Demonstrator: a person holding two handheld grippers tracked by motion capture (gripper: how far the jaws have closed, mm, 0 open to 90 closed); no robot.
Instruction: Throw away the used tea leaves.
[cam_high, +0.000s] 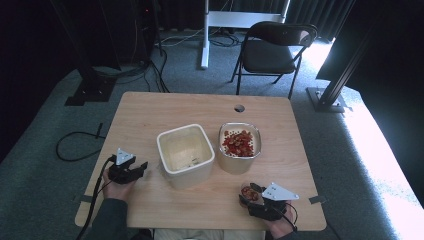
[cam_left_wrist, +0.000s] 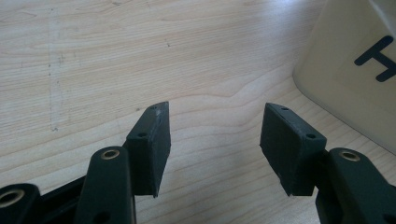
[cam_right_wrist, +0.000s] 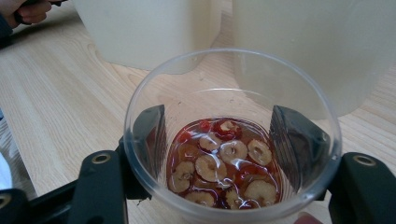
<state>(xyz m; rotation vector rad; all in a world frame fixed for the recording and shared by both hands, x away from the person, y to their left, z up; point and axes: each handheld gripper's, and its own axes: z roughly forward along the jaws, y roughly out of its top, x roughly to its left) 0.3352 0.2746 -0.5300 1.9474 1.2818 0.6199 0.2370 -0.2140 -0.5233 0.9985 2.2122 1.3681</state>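
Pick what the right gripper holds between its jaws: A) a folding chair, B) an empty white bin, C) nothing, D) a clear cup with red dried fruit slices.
D: in the right gripper view the right gripper has its jaws closed on both sides of the clear cup, with red fruit slices lying at its bottom.

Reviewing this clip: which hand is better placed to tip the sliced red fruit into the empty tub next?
Right. The right gripper is already clamped on the clear cup of fruit slices, just in front of the empty tub. The left gripper stands open over bare table beside the tub.
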